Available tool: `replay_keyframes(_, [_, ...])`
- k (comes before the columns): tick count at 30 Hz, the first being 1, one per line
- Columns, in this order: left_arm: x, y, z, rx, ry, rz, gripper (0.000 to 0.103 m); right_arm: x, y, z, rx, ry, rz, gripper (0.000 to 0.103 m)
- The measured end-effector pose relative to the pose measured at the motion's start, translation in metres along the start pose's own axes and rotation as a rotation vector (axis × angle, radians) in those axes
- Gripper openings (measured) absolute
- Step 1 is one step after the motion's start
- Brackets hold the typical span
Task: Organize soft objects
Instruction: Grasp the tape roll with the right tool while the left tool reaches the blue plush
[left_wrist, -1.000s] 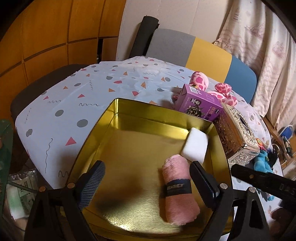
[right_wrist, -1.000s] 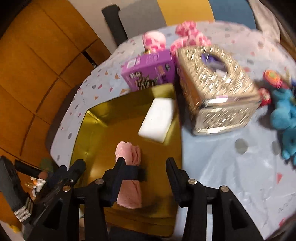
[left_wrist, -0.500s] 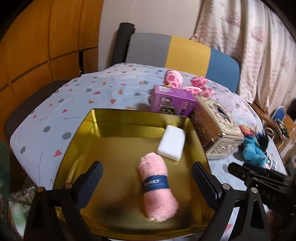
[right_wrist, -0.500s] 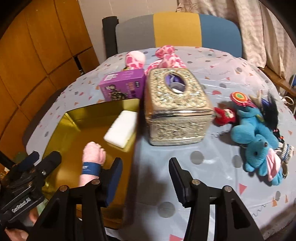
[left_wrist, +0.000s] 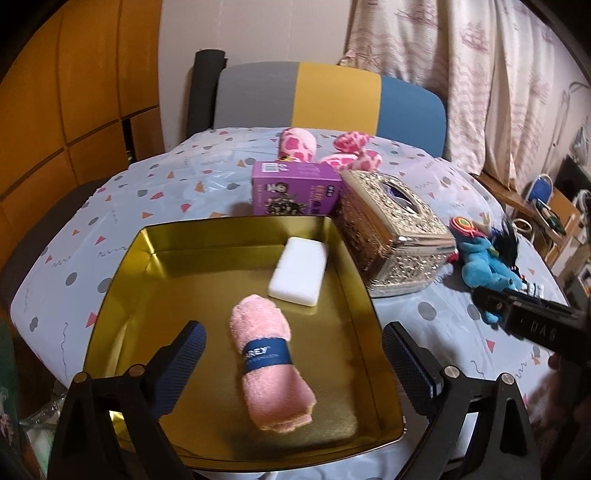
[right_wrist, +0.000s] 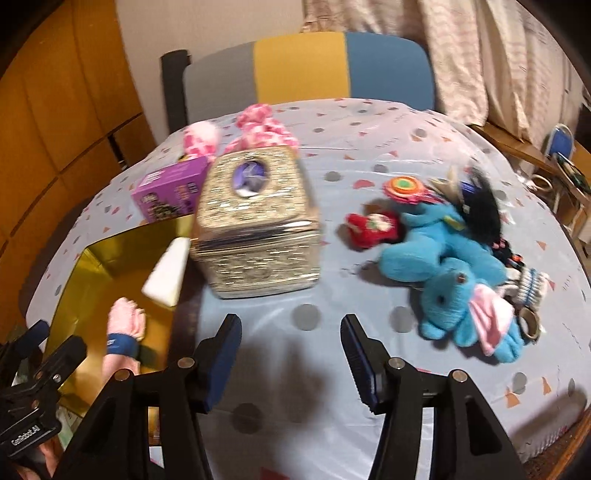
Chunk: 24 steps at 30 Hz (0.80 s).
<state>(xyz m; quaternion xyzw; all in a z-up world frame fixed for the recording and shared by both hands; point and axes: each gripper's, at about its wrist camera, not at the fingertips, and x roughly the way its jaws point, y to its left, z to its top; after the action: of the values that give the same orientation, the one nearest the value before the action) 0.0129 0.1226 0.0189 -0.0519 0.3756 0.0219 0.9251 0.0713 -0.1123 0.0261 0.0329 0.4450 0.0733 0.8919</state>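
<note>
A rolled pink towel (left_wrist: 271, 363) with a blue band lies in the gold tray (left_wrist: 118, 280), beside a white sponge (left_wrist: 299, 271). My left gripper (left_wrist: 293, 363) hangs wide open above the towel, its fingers well apart from it on both sides. My right gripper (right_wrist: 290, 360) is over bare tablecloth to the right of the tray, its jaws opening with nothing between them. Blue plush toys (right_wrist: 454, 273) and a small red plush (right_wrist: 371, 229) lie on the cloth ahead and right of it. A pink spotted plush (left_wrist: 297, 146) sits at the back.
A silver tissue box (right_wrist: 258, 225) stands right of the tray, with a purple box (left_wrist: 295, 188) behind the tray. A grey, yellow and blue chair back (left_wrist: 332, 98) is beyond the table (right_wrist: 369, 140). Small trinkets (right_wrist: 528, 295) lie by the blue plush.
The left gripper has pulled back and rolled level, leaving the towel lying in the tray. The right gripper has swung right, from over the tray to the cloth near the blue plush, opening wider.
</note>
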Motion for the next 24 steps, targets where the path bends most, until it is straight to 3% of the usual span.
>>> replay_keyframes(13, [0.003,-0.049,-0.001,0.121,0.016,-0.068,0.098,-0.015,-0.088,0.005,0.137,-0.017,-0.114,0.057])
replay_keyframes(24, [0.012,-0.093,-0.001,0.195,0.065,-0.194,0.098,-0.042,-0.203,0.013,0.357,-0.015,-0.235,0.057])
